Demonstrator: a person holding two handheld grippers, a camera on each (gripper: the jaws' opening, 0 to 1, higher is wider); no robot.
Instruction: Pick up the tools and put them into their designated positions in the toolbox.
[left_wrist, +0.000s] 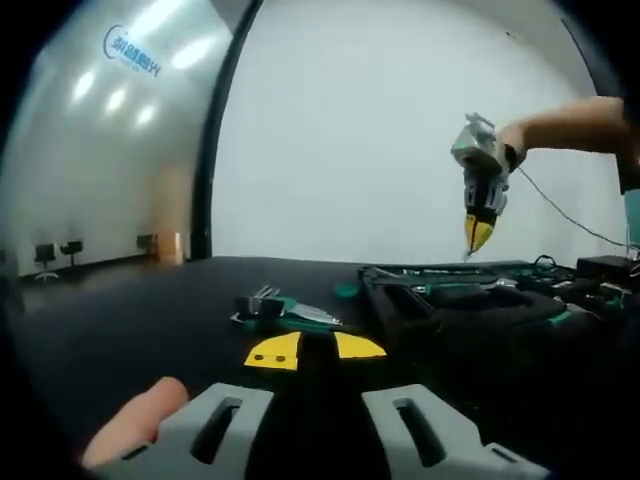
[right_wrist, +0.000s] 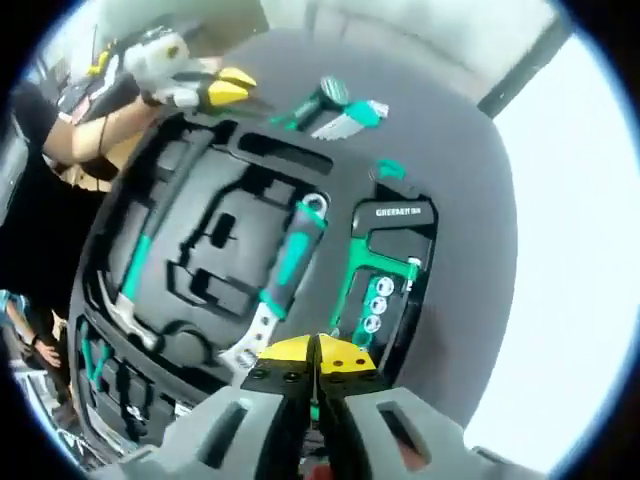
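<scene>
above the toolbox (right_wrist: 200, 250), right tongs (right_wrist: 316, 352) closed, empty

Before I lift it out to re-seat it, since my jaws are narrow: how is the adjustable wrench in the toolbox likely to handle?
The adjustable wrench looks rigid, with a bare metal head, so probably head-heavy and apt to tip if gripped by the handle end. Its green-and-black handle looks rubbery, likely less slippery than the metal. It lies flat in the toolbox recess, so rolling seems unlikely.

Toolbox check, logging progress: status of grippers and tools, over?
Both grippers shut, empty: left, right. Wrench and hammer seated in toolbox. Loose tools on table beyond it.
</scene>
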